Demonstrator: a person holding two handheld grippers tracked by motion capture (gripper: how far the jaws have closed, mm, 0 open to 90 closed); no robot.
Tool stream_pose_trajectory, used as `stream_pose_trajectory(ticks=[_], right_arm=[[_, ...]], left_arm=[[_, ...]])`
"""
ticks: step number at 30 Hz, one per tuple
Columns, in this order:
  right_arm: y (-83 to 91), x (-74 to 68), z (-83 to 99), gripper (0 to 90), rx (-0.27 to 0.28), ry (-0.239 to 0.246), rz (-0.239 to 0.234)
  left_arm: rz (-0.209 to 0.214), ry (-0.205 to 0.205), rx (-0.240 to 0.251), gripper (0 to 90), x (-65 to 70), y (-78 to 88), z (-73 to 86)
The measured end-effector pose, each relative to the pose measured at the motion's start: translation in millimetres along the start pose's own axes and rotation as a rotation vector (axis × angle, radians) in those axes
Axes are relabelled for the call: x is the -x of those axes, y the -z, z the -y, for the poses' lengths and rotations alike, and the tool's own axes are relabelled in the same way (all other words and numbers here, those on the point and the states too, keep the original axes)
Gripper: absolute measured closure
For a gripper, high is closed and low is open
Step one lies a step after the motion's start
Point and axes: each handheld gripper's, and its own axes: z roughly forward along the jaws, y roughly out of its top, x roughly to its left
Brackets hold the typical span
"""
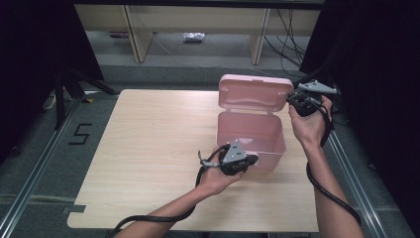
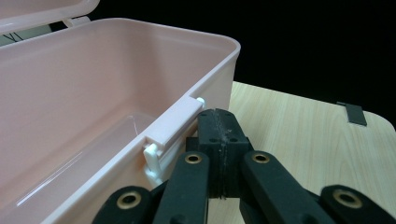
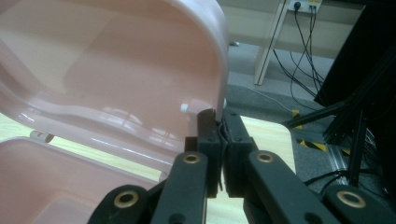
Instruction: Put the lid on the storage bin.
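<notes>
Standing near the table's (image 1: 148, 148) far right edge, the pink box (image 1: 250, 141) has its lid (image 1: 255, 92) raised. The right gripper (image 3: 219, 122) pinches the lid's side edge, wrist lifted. The left gripper (image 2: 219, 122), jaws closed, rests beside the front latch (image 2: 170, 128).

Pale pink box (image 1: 250, 134) (lid (image 1: 255, 93) too), light woodgrain table (image 1: 148, 148), black tongs (image 2: 219, 140).
</notes>
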Motion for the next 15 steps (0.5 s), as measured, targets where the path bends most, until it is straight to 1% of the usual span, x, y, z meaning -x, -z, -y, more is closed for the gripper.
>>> stream_pose_trajectory(ticks=[2, 4, 5, 6, 8, 9, 11, 12, 14, 15], right_arm=[[1.0, -1.4, 0.8, 88.8, -0.002, -0.014, -0.001], [1.1, -0.6, 1.3, 88.8, 0.004, 0.001, 0.002], [1.4, -1.1, 1.9, 88.8, 0.005, 0.001, 0.004], [2.0, -0.7, 1.8, 88.8, 0.004, 0.004, -0.008], [3.6, -2.8, 2.4, 88.8, -0.006, -0.016, 0.000], [3.1, -2.3, 3.4, 88.8, 0.006, -0.004, 0.004], [3.3, -1.2, 4.0, 88.8, 0.009, 0.014, 0.000], [4.3, -1.5, 3.9, 88.8, 0.003, 0.011, -0.003], [5.0, -4.2, 4.9, 88.8, 0.004, -0.016, 0.000], [4.7, -2.5, 5.2, 88.8, 0.009, 0.010, 0.000]], left_arm=[[0.000, 0.002, 0.001, 89.8, 0.0, 0.0, 0.1], [0.000, -0.002, -0.003, 89.8, 0.0, 0.2, -0.2], [0.000, -0.001, -0.003, 89.8, 0.0, 0.2, -0.2], [0.000, 0.000, -0.003, 89.8, -0.1, 0.2, -0.2], [0.000, 0.000, -0.003, 89.8, 0.0, 0.2, -0.2], [0.000, -0.001, -0.003, 89.9, 0.0, 0.2, -0.2], [0.001, 0.000, -0.003, 89.8, -0.1, 0.1, -0.2], [0.001, 0.001, -0.003, 89.8, -0.1, 0.2, -0.2], [0.001, 0.000, -0.003, 89.8, 0.0, 0.2, -0.2], [0.000, 0.000, -0.003, 89.8, 0.0, 0.2, -0.2]])
